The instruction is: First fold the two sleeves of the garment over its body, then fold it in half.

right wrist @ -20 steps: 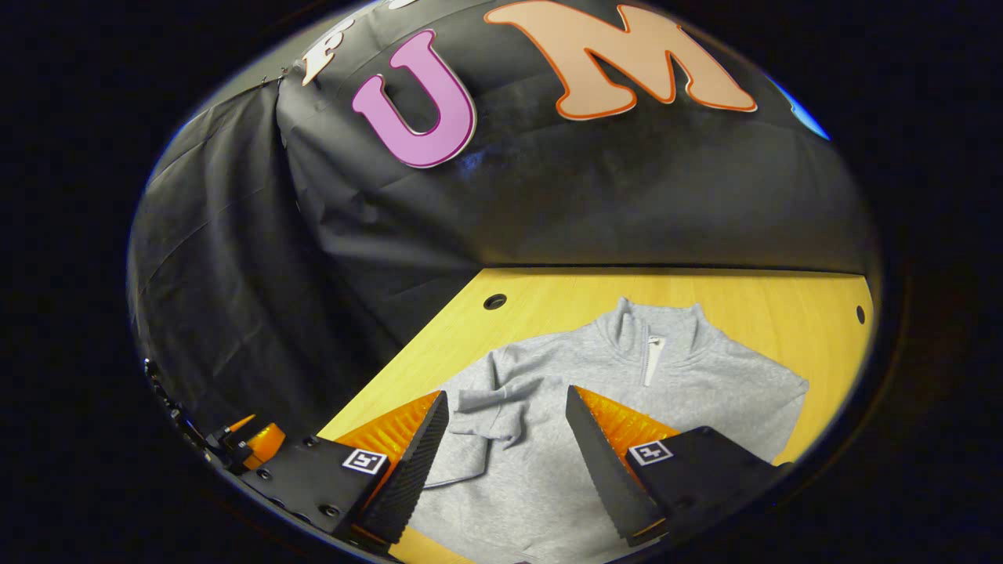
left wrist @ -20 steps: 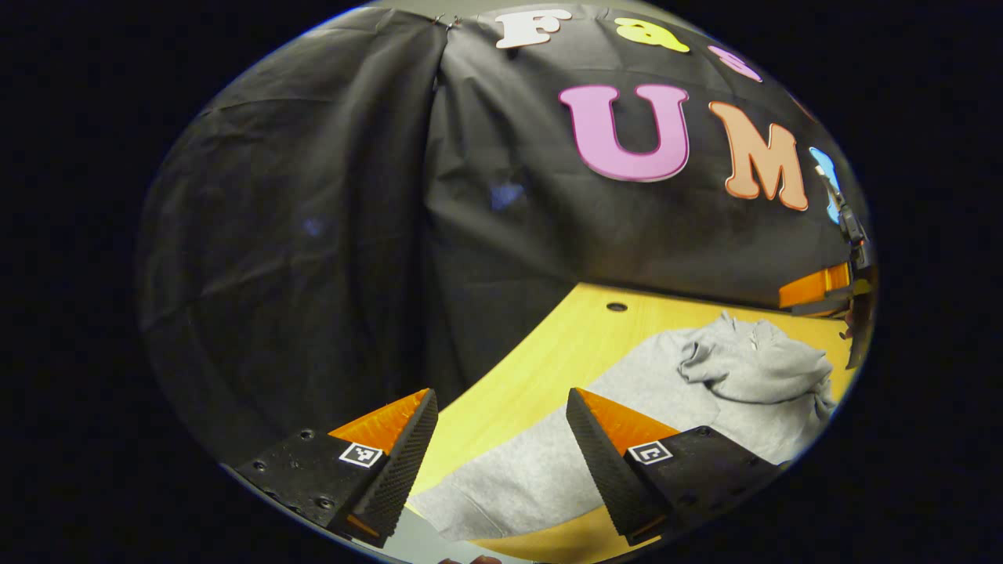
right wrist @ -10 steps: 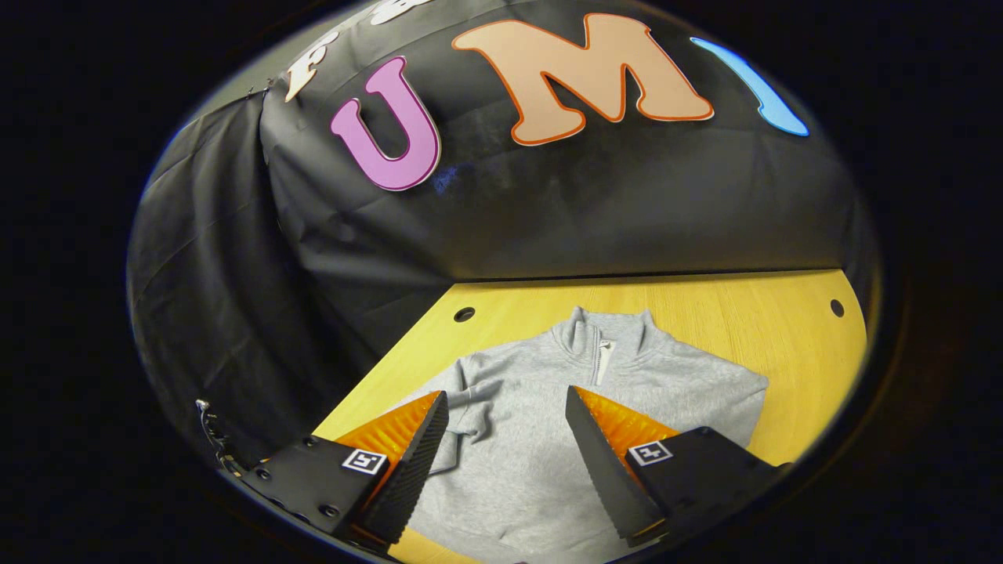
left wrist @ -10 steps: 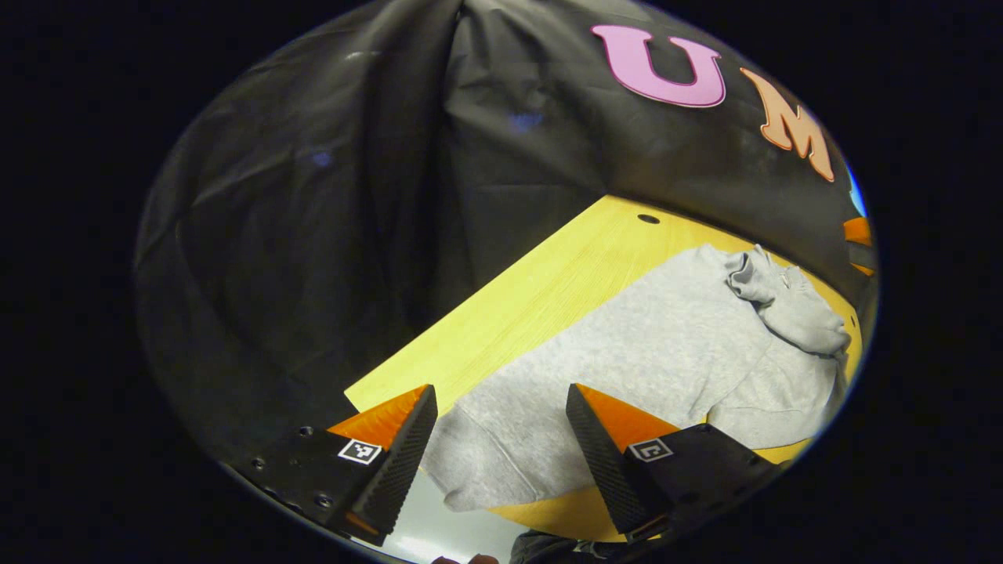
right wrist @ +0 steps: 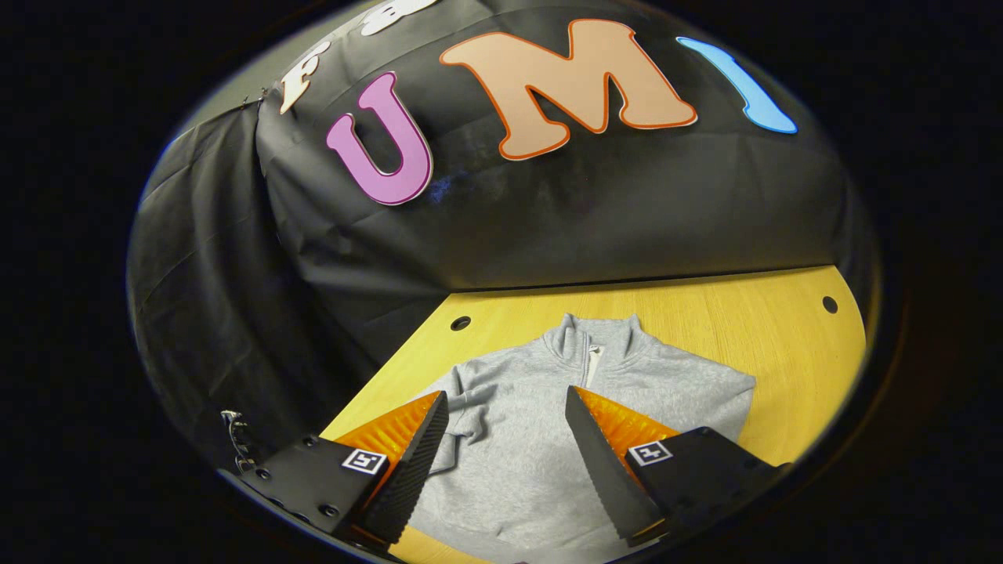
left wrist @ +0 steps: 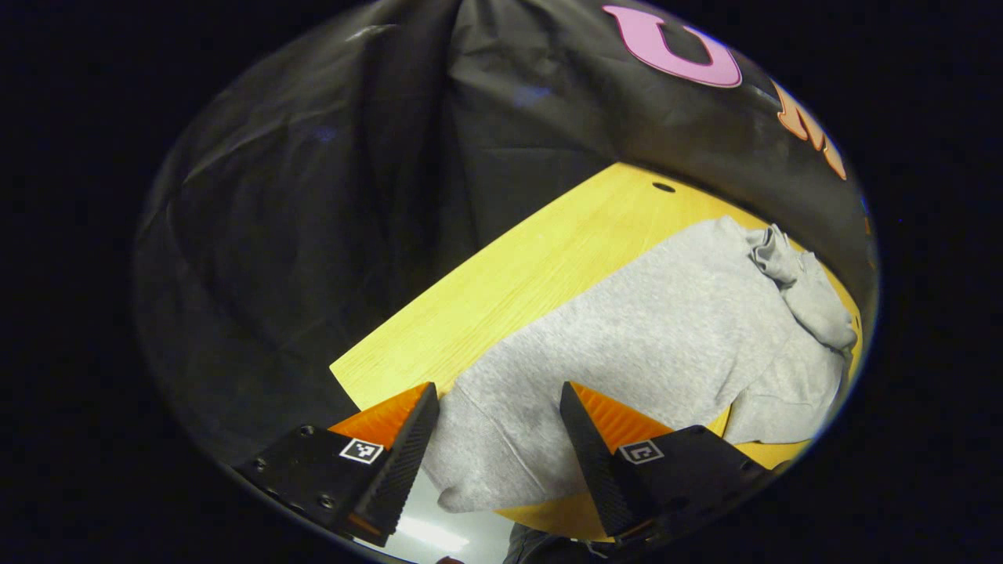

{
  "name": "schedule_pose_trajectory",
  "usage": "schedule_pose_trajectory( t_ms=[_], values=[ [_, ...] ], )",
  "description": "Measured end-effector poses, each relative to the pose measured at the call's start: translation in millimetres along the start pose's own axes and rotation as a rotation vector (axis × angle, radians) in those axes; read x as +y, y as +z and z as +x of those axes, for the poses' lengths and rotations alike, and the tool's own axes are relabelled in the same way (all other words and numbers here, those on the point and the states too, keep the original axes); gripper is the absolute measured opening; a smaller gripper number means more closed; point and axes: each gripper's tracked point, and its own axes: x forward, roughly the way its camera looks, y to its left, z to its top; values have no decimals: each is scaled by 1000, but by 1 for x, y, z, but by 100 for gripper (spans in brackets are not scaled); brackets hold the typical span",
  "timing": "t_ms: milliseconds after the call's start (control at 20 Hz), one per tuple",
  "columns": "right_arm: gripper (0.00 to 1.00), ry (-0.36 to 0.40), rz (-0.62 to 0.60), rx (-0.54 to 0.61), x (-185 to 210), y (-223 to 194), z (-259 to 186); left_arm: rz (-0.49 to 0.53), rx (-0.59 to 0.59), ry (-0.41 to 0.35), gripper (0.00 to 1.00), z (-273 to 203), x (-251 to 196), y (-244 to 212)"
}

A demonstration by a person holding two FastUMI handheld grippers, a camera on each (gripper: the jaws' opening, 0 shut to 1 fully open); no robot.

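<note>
So the grey garment is lying flat on the yellow wooden table, pretty much centred in the right gripper view, collar pointing toward the black cloth wall at the back and the hem end toward the camera, so its long axis runs front to back there. There's a short zip at the neck under the collar. Around it there isn't much: 2 small round holes in the tabletop, 1 near the left back corner and 1 near the right back corner, both well clear of the fabric. Nothing lies on top of the garment, though the fingers of each gripper cover the lower part of it in their own views. The right gripper hangs above the lower body with its fingers spread wide and nothing between them. The left gripper is also wide open and holding nothing, sitting over the hem corner near the table's front edge; I can't tell if its tips are touching the cloth. From that side the garment runs diagonally up to the right, with a bunched sleeve folded onto the body at the far end. In the right gripper view the same sleeve shows as a rumpled bit just beside the left finger. The hem is cut off at the bottom of the right gripper view, and the garment's far right side is squashed by the lens in the left one.
</note>
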Motion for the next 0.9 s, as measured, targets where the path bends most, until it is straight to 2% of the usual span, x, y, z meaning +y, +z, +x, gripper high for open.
schedule_pose_trajectory(
  t_ms=[50, 100, 300, 450, 600, 900],
  values=[
    [96, -4, 4, 0, -2, 0, -2, 11, 11, -11, 89, 1, -4, 1],
    [96, -4, 9, 1, -4, 0, -4, 18, 26, -13, 70, 3, -7, -2],
    [96, -18, 0, -11, -13, -3, -15, -3, 41, -30, 6, 5, -18, 4],
    [96, -37, 6, -12, -24, -6, -27, -75, 49, -81, 0, 0, -21, 11],
    [96, -63, 34, -19, -38, -9, -37, -144, -23, -120, 0, -3, -24, 48],
    [96, -107, 49, -33, -61, -15, -58, -107, -146, -172, 0, -23, -48, 127]
  ],
)
